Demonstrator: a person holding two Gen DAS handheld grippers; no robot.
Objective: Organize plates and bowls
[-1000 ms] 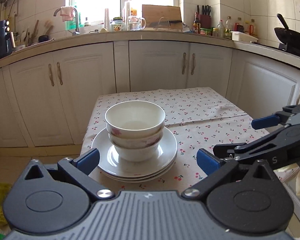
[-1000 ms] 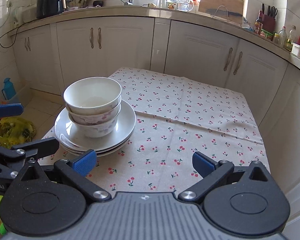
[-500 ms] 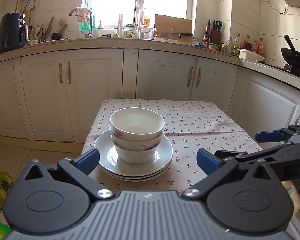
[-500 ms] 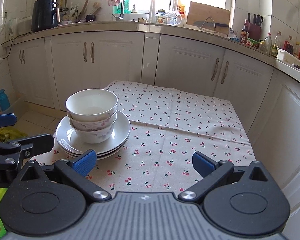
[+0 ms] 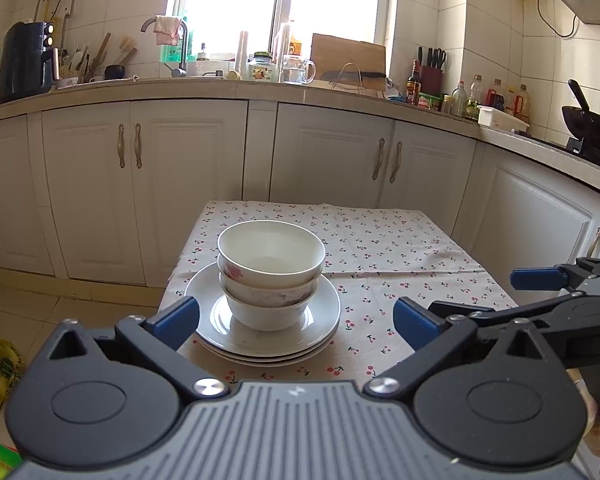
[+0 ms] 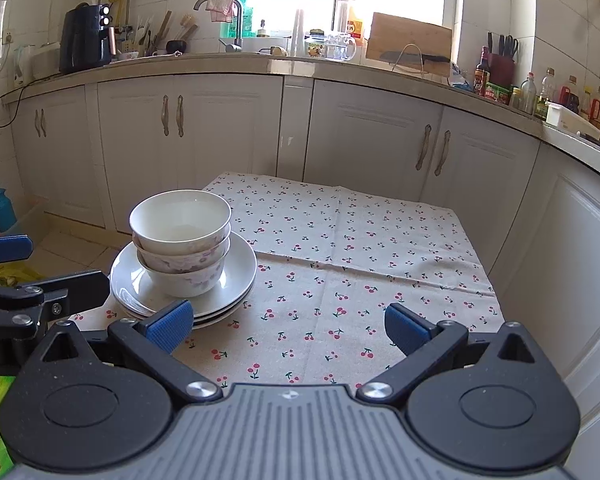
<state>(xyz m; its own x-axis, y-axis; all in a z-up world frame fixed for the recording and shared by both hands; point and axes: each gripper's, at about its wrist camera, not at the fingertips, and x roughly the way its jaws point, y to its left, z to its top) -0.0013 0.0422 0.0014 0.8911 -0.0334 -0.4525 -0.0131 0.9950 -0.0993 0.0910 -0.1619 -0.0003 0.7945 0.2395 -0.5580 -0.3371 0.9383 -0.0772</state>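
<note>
- Both wide open, empty — left hand-held gripper (image 5: 296, 316) low centre, right hand-held gripper (image 6: 288, 326) likewise.
- Beyond, lower left: nested bowls (image 6: 180, 240) atop stacked plates (image 6: 236, 280), near the desk (image 6: 360, 264) corner — careless nudge could topple or slide them off.

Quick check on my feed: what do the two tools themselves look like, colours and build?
Both match: the left tool and right tool have matte black linkage arms on round black hubs, silver pivot screws, a ribbed grey centre body, and blue pads on the fingertips. White lettering ending ".AI" marks the left tool's side in the right wrist view. No cables show.
</note>
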